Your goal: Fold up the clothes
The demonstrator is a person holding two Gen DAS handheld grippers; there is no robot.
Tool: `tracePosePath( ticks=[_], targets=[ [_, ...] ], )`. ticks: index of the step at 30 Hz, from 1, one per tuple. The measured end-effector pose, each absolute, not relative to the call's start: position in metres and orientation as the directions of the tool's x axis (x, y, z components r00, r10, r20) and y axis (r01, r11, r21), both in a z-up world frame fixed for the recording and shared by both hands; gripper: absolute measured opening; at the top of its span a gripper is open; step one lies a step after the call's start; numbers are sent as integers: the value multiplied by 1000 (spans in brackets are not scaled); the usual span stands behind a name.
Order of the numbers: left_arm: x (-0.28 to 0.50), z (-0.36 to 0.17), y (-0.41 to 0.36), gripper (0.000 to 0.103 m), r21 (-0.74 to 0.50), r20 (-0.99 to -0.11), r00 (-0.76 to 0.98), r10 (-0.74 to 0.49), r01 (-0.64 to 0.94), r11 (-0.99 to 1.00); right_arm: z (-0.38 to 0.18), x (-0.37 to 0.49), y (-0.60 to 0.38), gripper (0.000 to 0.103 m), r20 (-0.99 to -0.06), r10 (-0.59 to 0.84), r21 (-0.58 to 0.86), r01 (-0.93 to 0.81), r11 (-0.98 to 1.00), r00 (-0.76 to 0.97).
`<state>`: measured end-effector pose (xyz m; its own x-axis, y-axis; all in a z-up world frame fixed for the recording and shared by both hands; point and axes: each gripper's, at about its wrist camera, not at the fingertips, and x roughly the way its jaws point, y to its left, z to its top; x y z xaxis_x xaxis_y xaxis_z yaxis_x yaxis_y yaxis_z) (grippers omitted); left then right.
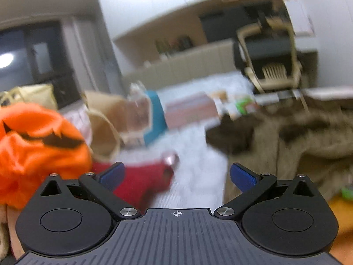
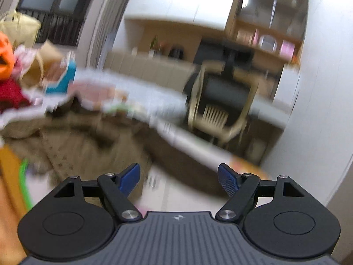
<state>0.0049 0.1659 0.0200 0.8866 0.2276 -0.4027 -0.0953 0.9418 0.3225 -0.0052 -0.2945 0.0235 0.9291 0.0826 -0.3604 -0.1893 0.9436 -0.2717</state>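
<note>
brown garment (image 1: 297, 145) lies crumpled at right of the left view, centre-left of the right view — left claw (image 1: 177, 175) and right claw (image 2: 178, 178) both gape wide, empty — blur suggests fast motion, risking a mis-aimed grab.

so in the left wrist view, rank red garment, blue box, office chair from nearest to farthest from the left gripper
From the left gripper:
1. red garment, just beyond the left finger
2. blue box, farther back, left of centre
3. office chair, far right background
</note>
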Motion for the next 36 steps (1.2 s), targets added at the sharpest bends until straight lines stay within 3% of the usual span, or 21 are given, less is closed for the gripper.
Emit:
tracePosePath(
  ticks=[3, 7, 9, 13, 17, 21, 23, 27, 32, 36],
  targets=[
    [5, 10, 170, 103, 284, -465, 870, 162, -27, 959, 1, -11, -303, 78, -446, 77, -245, -205, 948, 892],
    [8, 14, 154, 103, 162, -482, 874, -59, 155, 974, 2, -5, -290, 78, -442, 143, -225, -263, 938, 886],
    [8, 10, 135, 103, 177, -490, 862, -134, 248, 952, 4, 3, -272, 77, -445, 210, -238, -342, 909, 870],
    [14, -8, 106, 103, 250, -523, 839, -150, 320, 914, -19, 10, -226, 56, -528, 290, -339, -511, 790, 798],
    [21, -19, 105, 103, 222, -542, 829, -140, 302, 927, -42, 12, -197, 49, -577, 296, -415, -585, 697, 762],
    [28, -19, 110, 103, 163, -536, 826, -174, 303, 939, -53, 25, -186, 23, -589, 273, -433, -582, 689, 761],
    [29, -19, 112, 103, 124, -531, 824, -200, 309, 943, -54, 31, -185, 6, -589, 268, -426, -575, 698, 762],
    [26, -20, 106, 103, 119, -510, 832, -215, 317, 941, -34, 18, -204, 4, -552, 295, -372, -547, 750, 780],
    [12, -26, 73, 103, 240, -449, 856, -258, 393, 888, -14, -14, -240, 4, -521, 285, -323, -495, 807, 804],
    [8, -38, 50, 103, 302, -526, 787, -321, 526, 795, -26, -25, -256, 4, -580, 287, -270, -512, 815, 762]
  ],
)
